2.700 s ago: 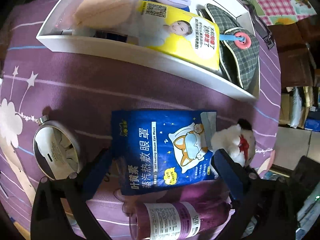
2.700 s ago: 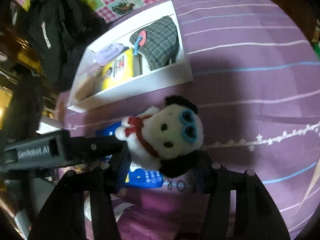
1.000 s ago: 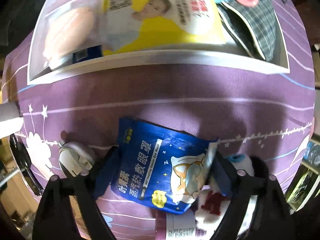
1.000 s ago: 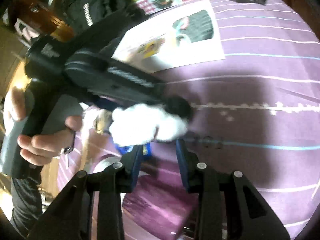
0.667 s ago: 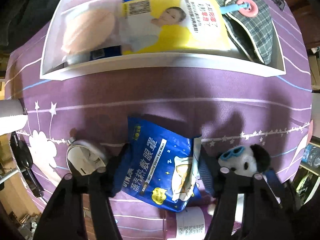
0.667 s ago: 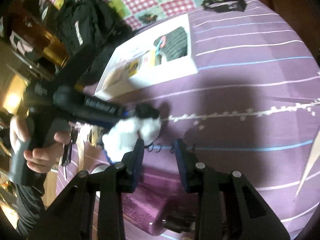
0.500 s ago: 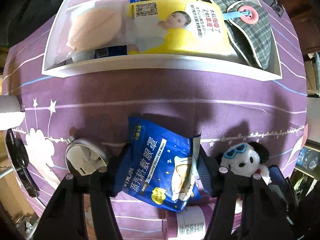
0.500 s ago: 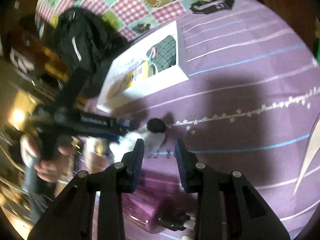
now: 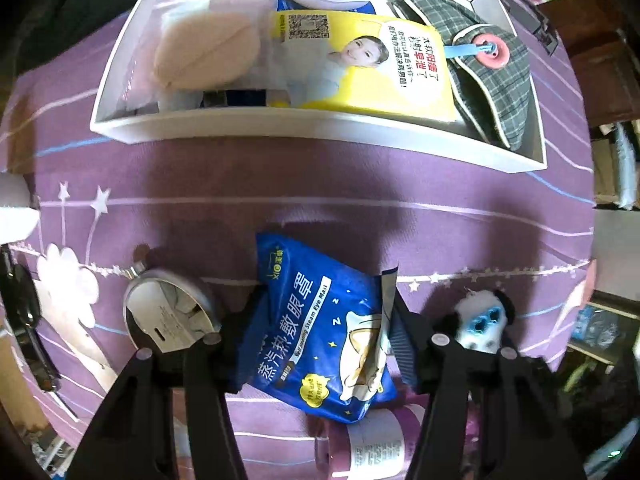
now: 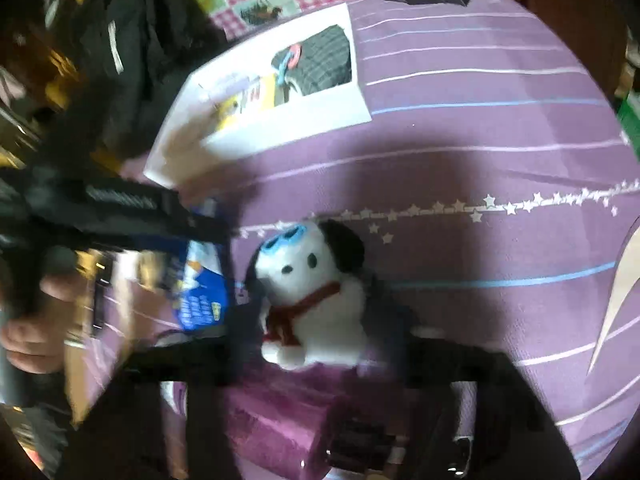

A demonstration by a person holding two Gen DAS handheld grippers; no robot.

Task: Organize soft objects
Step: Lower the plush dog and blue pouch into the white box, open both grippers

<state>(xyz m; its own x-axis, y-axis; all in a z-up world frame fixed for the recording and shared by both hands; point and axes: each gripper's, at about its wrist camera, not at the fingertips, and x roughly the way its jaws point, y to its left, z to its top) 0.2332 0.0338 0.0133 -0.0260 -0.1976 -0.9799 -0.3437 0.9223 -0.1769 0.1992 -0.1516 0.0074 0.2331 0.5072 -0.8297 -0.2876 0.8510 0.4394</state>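
My left gripper (image 9: 324, 332) is shut on a blue steam eye mask packet (image 9: 320, 324), pinched and buckled between its fingers above the purple cloth. A white plush dog with blue goggles (image 9: 482, 322) lies to its right. In the blurred right wrist view the plush dog (image 10: 316, 292) sits between the wide-apart fingers of my right gripper (image 10: 316, 344), which is open. The left gripper and the blue packet (image 10: 200, 284) show at the left there. A white tray (image 9: 280, 128) at the far side holds a yellow packet (image 9: 368, 68), a plaid eye mask (image 9: 488, 68) and a peach pad (image 9: 204, 52).
A round metal tin (image 9: 168, 312) lies left of the left gripper. A purple bottle with a white label (image 9: 372, 440) lies at the near edge. A black bag (image 10: 132, 40) sits behind the tray. The purple striped cloth (image 9: 320, 184) covers the surface.
The left gripper has closed on the blue packet and raised it slightly. The right gripper, narrow a second ago, has swung back and opened around the plush dog.
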